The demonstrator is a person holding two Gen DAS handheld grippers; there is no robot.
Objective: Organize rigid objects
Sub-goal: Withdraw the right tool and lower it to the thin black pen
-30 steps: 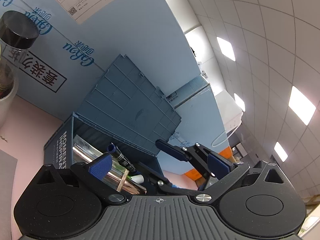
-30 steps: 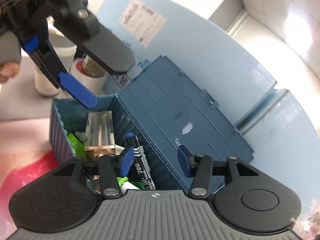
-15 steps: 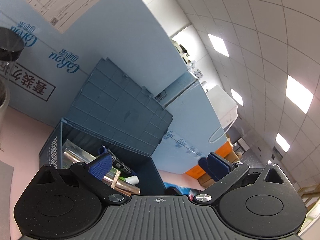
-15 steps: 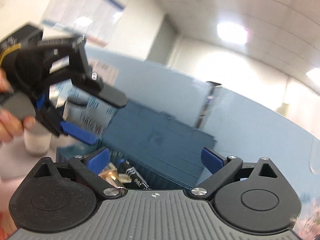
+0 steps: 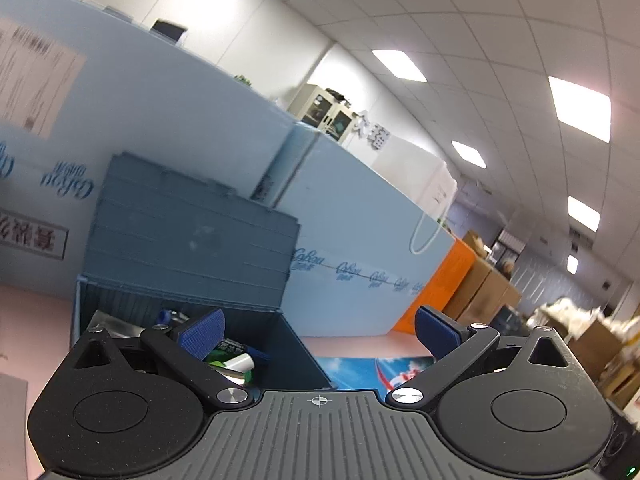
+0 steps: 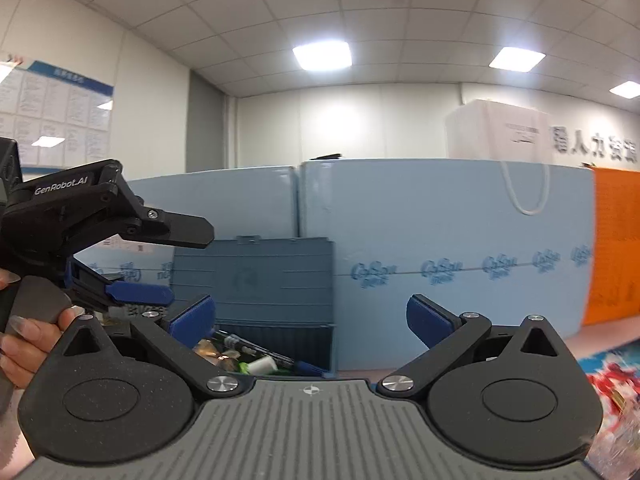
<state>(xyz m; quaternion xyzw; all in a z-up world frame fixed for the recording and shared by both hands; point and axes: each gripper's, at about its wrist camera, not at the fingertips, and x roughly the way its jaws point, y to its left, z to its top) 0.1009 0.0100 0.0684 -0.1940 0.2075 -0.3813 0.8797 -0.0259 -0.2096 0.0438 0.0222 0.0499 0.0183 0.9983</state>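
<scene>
A blue plastic storage box [image 5: 288, 344] stands open on the pink table, its lid [image 5: 192, 236] upright against a light blue board. Inside lie a black marker [image 6: 256, 350], a white-tipped green item [image 5: 236, 362] and a shiny silver object. The box also shows in the right wrist view [image 6: 280, 336]. My left gripper [image 5: 318, 330] is open and empty, above the box's right end. My right gripper [image 6: 310, 320] is open and empty, raised in front of the box. The left gripper also shows at the left of the right wrist view [image 6: 160, 264].
Light blue foam boards [image 6: 440, 264] stand behind the box, with an orange board [image 6: 616, 248] to the right. A colourful printed sheet [image 5: 380, 368] lies on the pink table right of the box. Cardboard boxes [image 5: 488, 288] stand far right.
Both grippers have tilted up and pulled back from the box, so more wall and ceiling shows. The right gripper's jaws have opened wider. The left gripper has swung right.
</scene>
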